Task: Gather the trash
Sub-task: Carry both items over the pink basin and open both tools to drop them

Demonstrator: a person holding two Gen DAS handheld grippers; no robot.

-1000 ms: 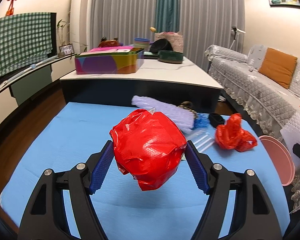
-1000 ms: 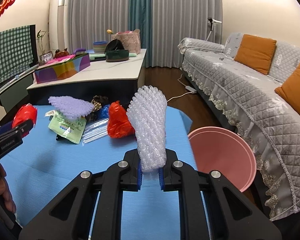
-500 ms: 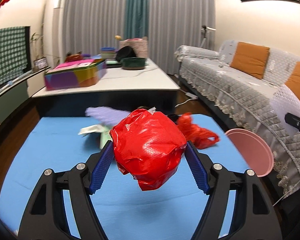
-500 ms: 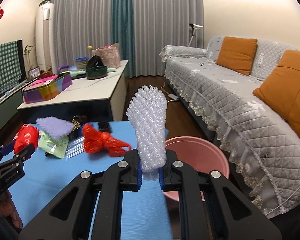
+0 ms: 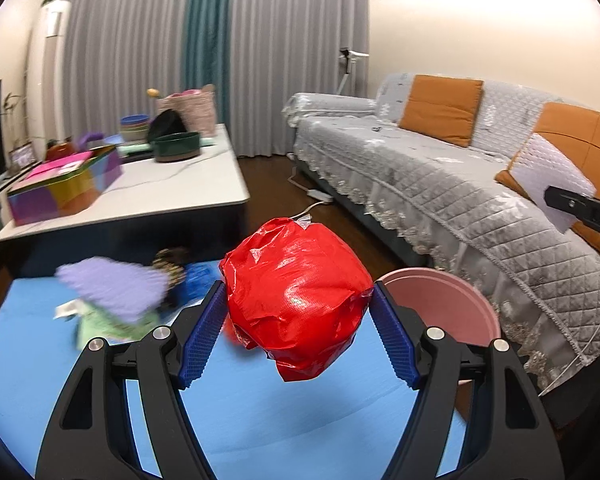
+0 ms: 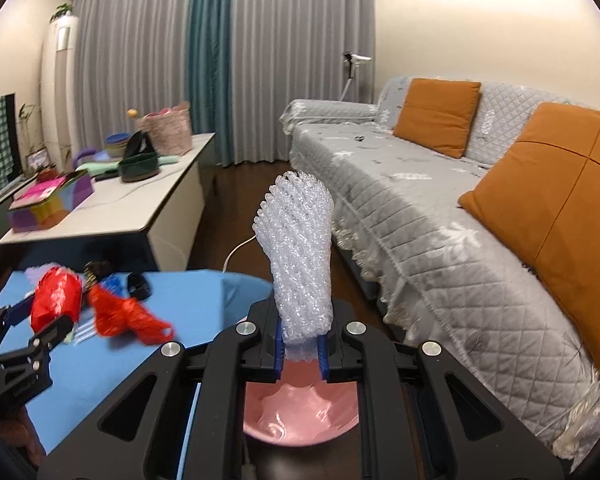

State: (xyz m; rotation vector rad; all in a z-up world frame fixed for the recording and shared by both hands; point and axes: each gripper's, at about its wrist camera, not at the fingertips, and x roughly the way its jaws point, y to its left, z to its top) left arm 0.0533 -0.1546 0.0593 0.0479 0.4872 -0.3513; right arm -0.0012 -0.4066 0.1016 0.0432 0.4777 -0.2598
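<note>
The blue surface [image 5: 260,420] carries the remaining litter. The pink bin [image 6: 300,416] stands off its right edge, directly below the right claw [image 6: 300,354], which is clamped narrowly on the upright white foam net [image 6: 298,256], long axis vertical. Judged nearer, this claw releases first. The left claw [image 5: 298,334], spread wide around the red bag ball [image 5: 296,300], has the bin ahead-right.

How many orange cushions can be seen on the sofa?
2. One orange cushion leans on the sofa backrest at the far end; a second orange cushion stands nearer the camera. More may lie outside the frame.
</note>
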